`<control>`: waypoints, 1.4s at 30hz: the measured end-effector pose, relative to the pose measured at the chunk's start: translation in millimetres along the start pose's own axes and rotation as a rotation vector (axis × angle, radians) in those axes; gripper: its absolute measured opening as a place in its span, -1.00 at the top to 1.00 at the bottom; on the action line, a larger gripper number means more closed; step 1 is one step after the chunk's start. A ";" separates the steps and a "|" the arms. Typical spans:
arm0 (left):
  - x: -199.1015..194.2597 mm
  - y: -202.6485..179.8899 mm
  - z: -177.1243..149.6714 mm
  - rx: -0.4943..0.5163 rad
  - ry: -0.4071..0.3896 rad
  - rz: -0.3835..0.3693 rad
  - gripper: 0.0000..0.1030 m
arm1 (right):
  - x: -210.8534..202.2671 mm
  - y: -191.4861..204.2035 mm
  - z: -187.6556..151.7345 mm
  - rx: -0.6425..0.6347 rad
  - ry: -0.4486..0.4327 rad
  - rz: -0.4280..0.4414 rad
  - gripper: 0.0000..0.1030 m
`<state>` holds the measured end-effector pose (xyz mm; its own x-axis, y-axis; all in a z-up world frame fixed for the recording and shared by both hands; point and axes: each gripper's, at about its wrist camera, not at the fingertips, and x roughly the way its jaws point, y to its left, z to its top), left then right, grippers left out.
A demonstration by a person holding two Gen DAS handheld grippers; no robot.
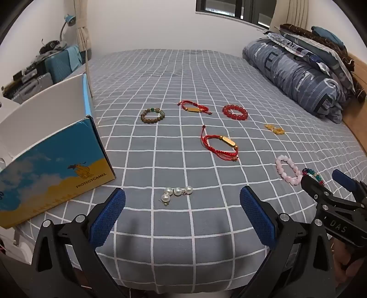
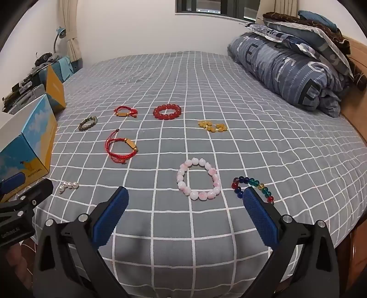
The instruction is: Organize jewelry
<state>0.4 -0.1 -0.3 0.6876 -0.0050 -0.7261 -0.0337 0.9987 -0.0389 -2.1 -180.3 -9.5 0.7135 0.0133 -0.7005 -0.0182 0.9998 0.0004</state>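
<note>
Several bracelets lie spread on the grey checked bed sheet. A short pearl strand lies just ahead of my open left gripper, between its blue pads but untouched. A pink bead bracelet lies just ahead of my open right gripper, and a multicoloured bead bracelet is partly hidden behind its right finger. Farther off lie two red cord bracelets, a red bead bracelet, a brown bead bracelet and an amber bead piece. An open blue-and-yellow cardboard box stands at the left.
A rolled blue duvet with pillows lies along the wooden headboard at the right. Left of the bed stand suitcases, a desk lamp and clutter. The right gripper shows at the left view's right edge.
</note>
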 end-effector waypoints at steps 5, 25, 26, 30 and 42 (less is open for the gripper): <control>-1.1 3.5 -0.6 -0.014 -0.003 -0.012 -0.89 | -2.8 1.0 -1.0 0.002 -0.001 -0.002 -0.86; -4.3 4.4 -1.7 -0.024 0.000 0.003 -0.89 | 2.1 1.3 -2.7 -0.009 0.010 -0.014 -0.86; -4.2 4.5 -1.7 -0.023 0.000 0.002 -0.89 | 2.8 1.3 -2.8 -0.010 0.010 -0.015 -0.86; -3.1 4.2 -1.5 -0.022 0.005 -0.001 -0.89 | 3.2 1.6 -2.9 -0.011 0.010 -0.016 -0.86; 0.3 2.4 -2.5 -0.023 0.010 0.001 -0.89 | 4.8 1.5 -3.4 -0.014 0.012 -0.019 -0.86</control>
<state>-1.3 2.1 -2.4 0.6801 -0.0044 -0.7331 -0.0516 0.9972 -0.0539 -1.1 -178.8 -15.3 0.7052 -0.0056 -0.7090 -0.0146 0.9996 -0.0225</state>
